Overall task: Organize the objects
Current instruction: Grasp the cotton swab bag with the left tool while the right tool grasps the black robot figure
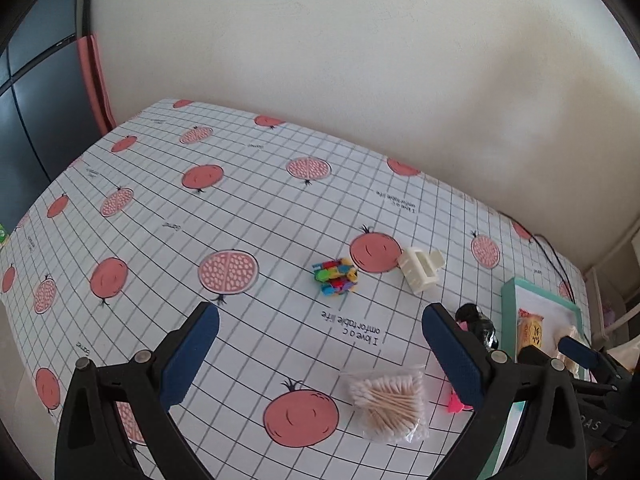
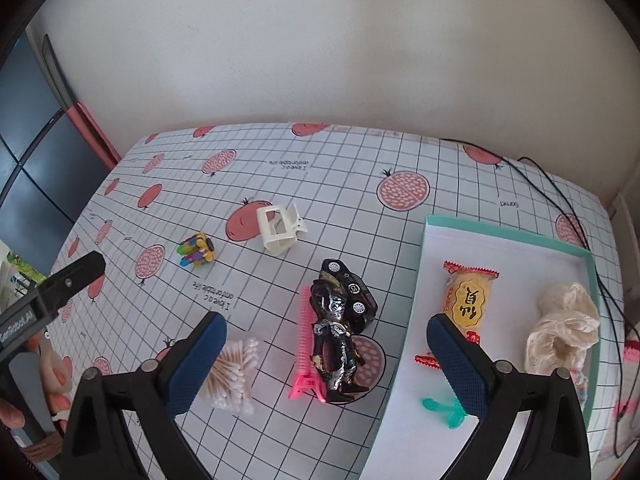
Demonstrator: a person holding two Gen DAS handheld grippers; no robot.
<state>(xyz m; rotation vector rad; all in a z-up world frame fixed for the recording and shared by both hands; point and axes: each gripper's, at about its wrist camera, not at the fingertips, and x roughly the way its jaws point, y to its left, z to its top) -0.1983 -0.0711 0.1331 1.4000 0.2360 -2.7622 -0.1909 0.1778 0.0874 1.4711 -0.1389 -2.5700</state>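
My left gripper is open above the tablecloth, nothing between its fingers. A bag of cotton swabs lies just ahead of it, with a colourful block toy and a white hair claw farther off. My right gripper is open too, hovering over a black figurine, a pink comb clip and a black toy car. The teal-rimmed tray at the right holds a yellow snack packet, a cream lace cloth and a small teal piece.
The table, under a grid-and-pomegranate cloth, backs onto a pale wall. A black cable runs along the far right corner past the tray. The other gripper's finger juts in at the left of the right wrist view, with a hand below it.
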